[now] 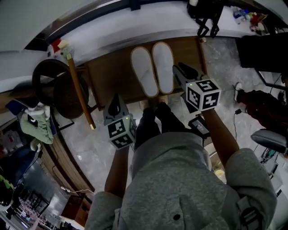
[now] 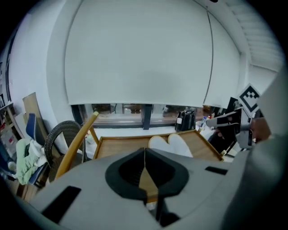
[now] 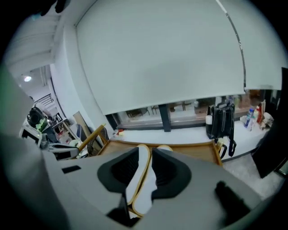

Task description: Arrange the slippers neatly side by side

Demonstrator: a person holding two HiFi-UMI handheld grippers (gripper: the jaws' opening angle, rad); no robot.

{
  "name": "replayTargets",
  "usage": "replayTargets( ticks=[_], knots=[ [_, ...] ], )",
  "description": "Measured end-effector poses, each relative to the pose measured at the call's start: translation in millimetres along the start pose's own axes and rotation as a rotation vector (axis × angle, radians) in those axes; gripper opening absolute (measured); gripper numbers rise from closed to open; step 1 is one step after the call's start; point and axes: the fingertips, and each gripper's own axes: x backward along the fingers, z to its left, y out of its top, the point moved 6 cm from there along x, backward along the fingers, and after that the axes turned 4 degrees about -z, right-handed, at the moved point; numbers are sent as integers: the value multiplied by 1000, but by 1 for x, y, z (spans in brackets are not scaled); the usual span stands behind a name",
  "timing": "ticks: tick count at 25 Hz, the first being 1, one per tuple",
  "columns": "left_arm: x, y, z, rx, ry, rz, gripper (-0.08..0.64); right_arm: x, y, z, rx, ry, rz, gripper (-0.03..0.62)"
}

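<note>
White slippers [image 1: 145, 72]: a pair with tan edging, lying flat on the wooden platform [image 1: 108, 76]. They are parallel, with long sides touching or very nearly so and ends about level.
Place: they sit toward the middle of the platform, straight ahead of the person and well apart from both grippers.
Task progress: judged from how the pair lies, the arranging looks done; at most a small squaring-up is left.
Handling: they are probably light, soft and floppy, so a slipper pinched at one end would likely droop. The fabric should slide easily on smooth wood, so a nudge to one may shift its neighbour.
Where to grip: the outer long edge or the near end of the rim looks best, where the jaws can close on the thin border without disturbing the other slipper.
Left gripper [image 2: 145, 152]: clenched, with the jaw tips meeting and nothing between them. It is held over the floor short of the platform.
Right gripper [image 3: 150, 155]: a narrow gap shows between the jaws and they grasp nothing. The far-off slippers are only seen through that gap.
Person: grey top and dark trousers, standing at the platform's near edge.
Around: a wooden stick [image 1: 79, 90] leans left of the platform beside a round wicker seat [image 1: 50, 87]. A black bag [image 1: 204, 13] sits on the white ledge beyond.
</note>
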Motion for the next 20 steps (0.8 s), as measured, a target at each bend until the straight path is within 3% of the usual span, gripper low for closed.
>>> replayTargets(
  ticks=[2,5,10,16,20],
  knots=[
    [14,20,-7,-35,-33,-52,20,28,21,5,58,2,-63,56],
    [37,52,-18,-85,-73,-134,20,69,47,11,137,-33,-145,34],
    [72,94,-32,-70,-124,-249,20,128,73,14,103,-73,-280,32],
    [88,115,-48,-67,-182,-305,20,167,83,7,173,-103,-359,32],
    [88,118,-51,-78,-193,-299,20,178,90,3,140,-119,-402,32]
  ],
)
